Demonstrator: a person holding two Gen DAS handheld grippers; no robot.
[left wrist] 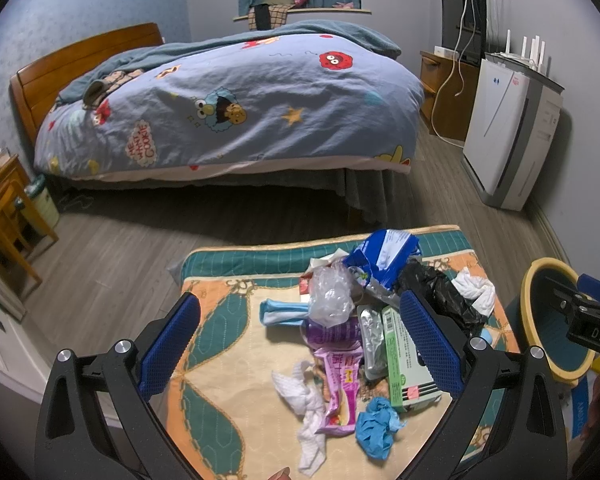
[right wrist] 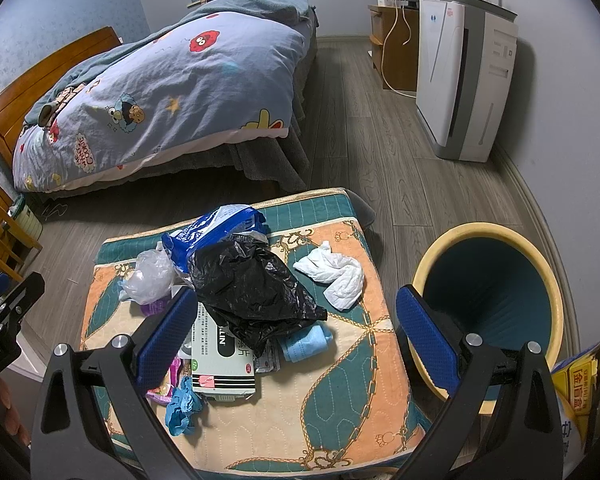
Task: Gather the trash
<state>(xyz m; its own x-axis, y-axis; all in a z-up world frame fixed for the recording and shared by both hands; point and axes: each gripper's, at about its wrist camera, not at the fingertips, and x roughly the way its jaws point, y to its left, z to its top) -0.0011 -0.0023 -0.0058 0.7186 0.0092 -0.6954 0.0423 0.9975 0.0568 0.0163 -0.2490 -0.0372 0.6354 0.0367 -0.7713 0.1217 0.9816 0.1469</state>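
Note:
A heap of trash lies on a patterned cushion (left wrist: 216,392) (right wrist: 332,392): a black plastic bag (right wrist: 252,288) (left wrist: 444,292), a blue wrapper (right wrist: 212,232) (left wrist: 384,252), a clear bag (left wrist: 330,296) (right wrist: 150,278), a green-white box (left wrist: 406,360) (right wrist: 224,372), a pink wrapper (left wrist: 342,388), white tissues (left wrist: 306,400) (right wrist: 334,274) and a crumpled blue glove (left wrist: 376,424) (right wrist: 182,406). A yellow-rimmed bin (right wrist: 488,292) (left wrist: 540,320) stands to the right of the cushion. My left gripper (left wrist: 300,336) hangs open above the heap. My right gripper (right wrist: 298,332) is open over the cushion, holding nothing.
A bed with a cartoon duvet (left wrist: 236,104) fills the far side. A white air purifier (right wrist: 464,80) and a wooden cabinet (left wrist: 448,96) stand along the right wall. A wooden side table (left wrist: 4,212) is at the left. Grey wood floor (right wrist: 340,120) lies between bed and cushion.

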